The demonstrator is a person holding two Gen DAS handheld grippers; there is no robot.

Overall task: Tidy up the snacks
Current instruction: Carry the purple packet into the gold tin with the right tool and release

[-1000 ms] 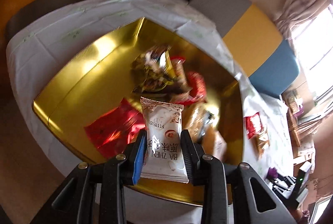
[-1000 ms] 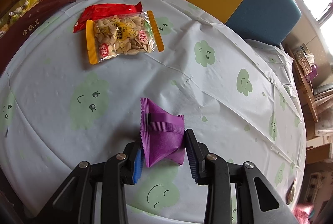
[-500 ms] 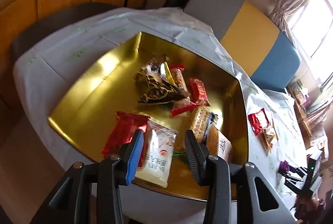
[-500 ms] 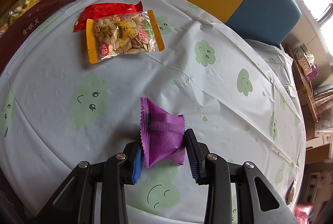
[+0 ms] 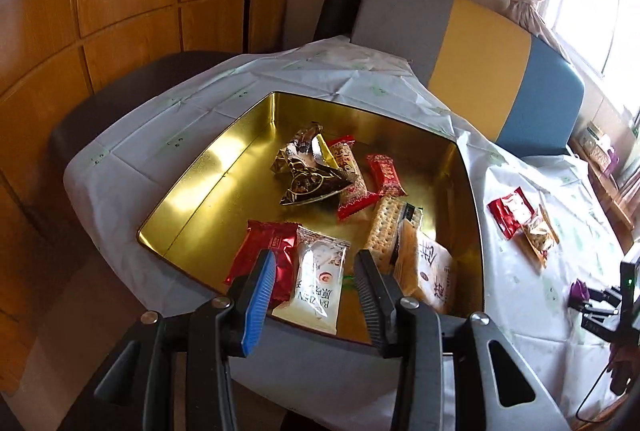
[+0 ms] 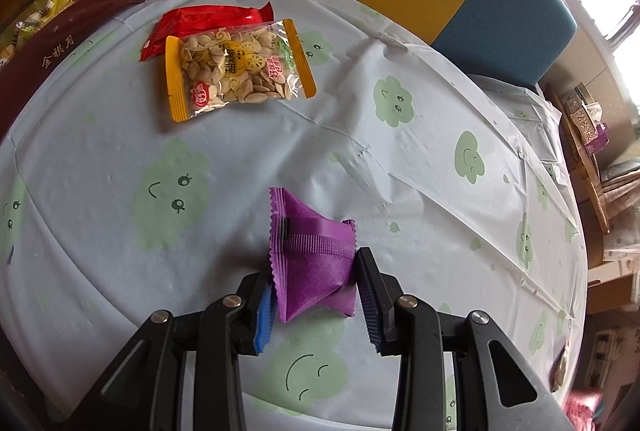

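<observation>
A white snack packet lies inside the gold tin, near its front rim, partly over a red foil packet. My left gripper hovers above it, open, pads clear of the wrapper. Several more snacks lie in the tin, among them crackers. My right gripper is shut on a purple pyramid packet that rests on the tablecloth. On the cloth beyond it, a clear seed packet overlaps a red packet.
The tin's maroon outer wall runs along the left of the right wrist view. A grey, yellow and blue bench backs the table and a dark chair stands to its left. Open tablecloth stretches right of the purple packet.
My left gripper opened and let go of the white packet, then drew back and up; the packet now lies in the tin. The right gripper and purple packet have not moved.
</observation>
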